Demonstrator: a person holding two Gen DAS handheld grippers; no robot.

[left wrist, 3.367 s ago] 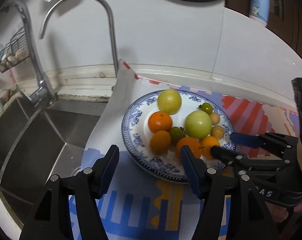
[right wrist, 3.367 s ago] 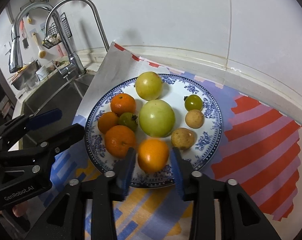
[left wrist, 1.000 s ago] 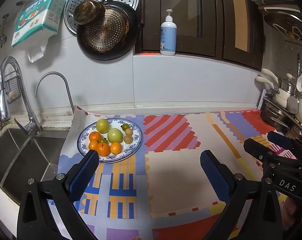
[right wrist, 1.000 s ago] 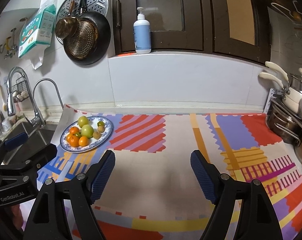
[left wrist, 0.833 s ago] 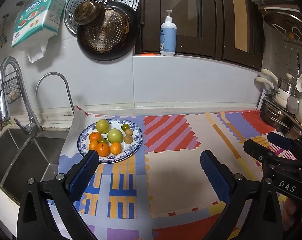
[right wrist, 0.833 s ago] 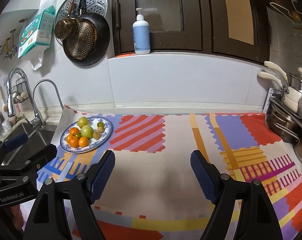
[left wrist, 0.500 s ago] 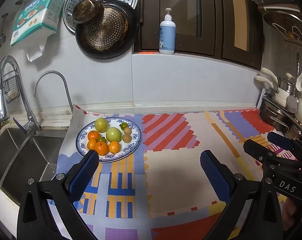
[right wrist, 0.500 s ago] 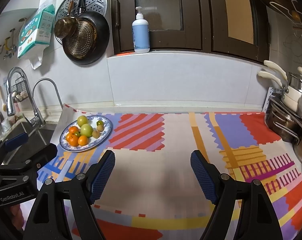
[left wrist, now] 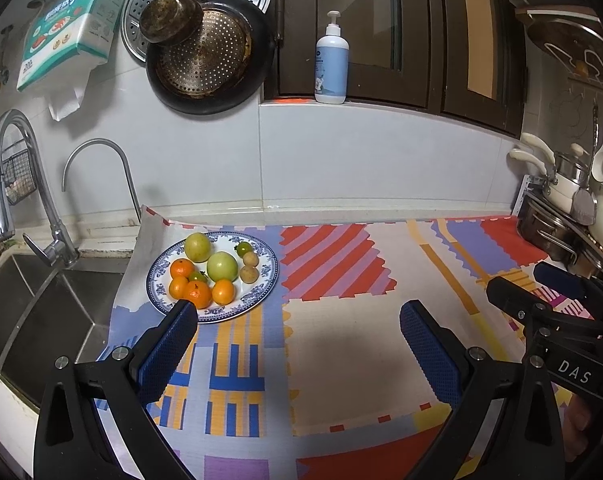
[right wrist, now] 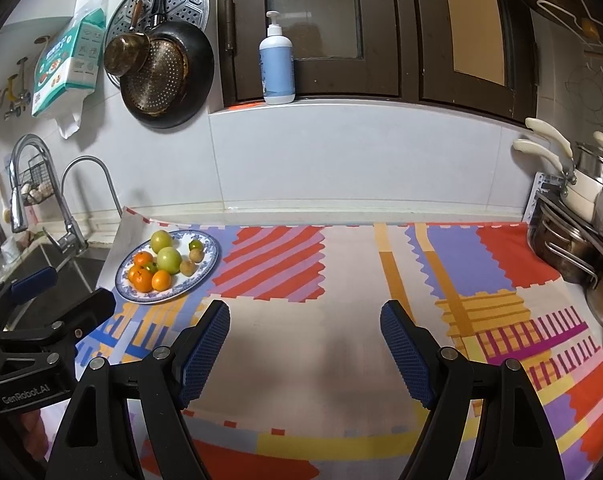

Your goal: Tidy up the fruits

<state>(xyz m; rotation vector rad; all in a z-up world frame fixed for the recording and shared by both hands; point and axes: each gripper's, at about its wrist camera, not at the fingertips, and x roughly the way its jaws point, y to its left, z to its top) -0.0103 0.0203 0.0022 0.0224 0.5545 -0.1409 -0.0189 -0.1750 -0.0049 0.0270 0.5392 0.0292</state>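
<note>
A blue-and-white plate (left wrist: pixel 261 294) (right wrist: pixel 205 276) sits at the left end of the patterned mat, by the sink. On it lie several oranges (left wrist: pixel 197 294) (right wrist: pixel 161 280), two large pale green fruits (left wrist: pixel 222 266) (right wrist: pixel 169 260), small green ones and two small brown ones (left wrist: pixel 248 274). My left gripper (left wrist: pixel 297 316) hangs open above the mat, well back from the plate, with nothing between its blue pads. My right gripper (right wrist: pixel 304 316) is open too, over the middle of the mat, empty. Each gripper shows at the edge of the other's view.
A steel sink (left wrist: pixel 29 312) with two taps (left wrist: pixel 97 160) lies left of the plate. Stacked pots and pans (right wrist: pixel 573 248) stand at the right end of the counter. A pump bottle (left wrist: pixel 332 68) stands on the window ledge; pans (left wrist: pixel 205 56) hang on the wall.
Over the last second almost nothing moved. Compared with the oldest frames, both grippers have pulled far back from the plate, and the orange then between the right fingers lies on the plate.
</note>
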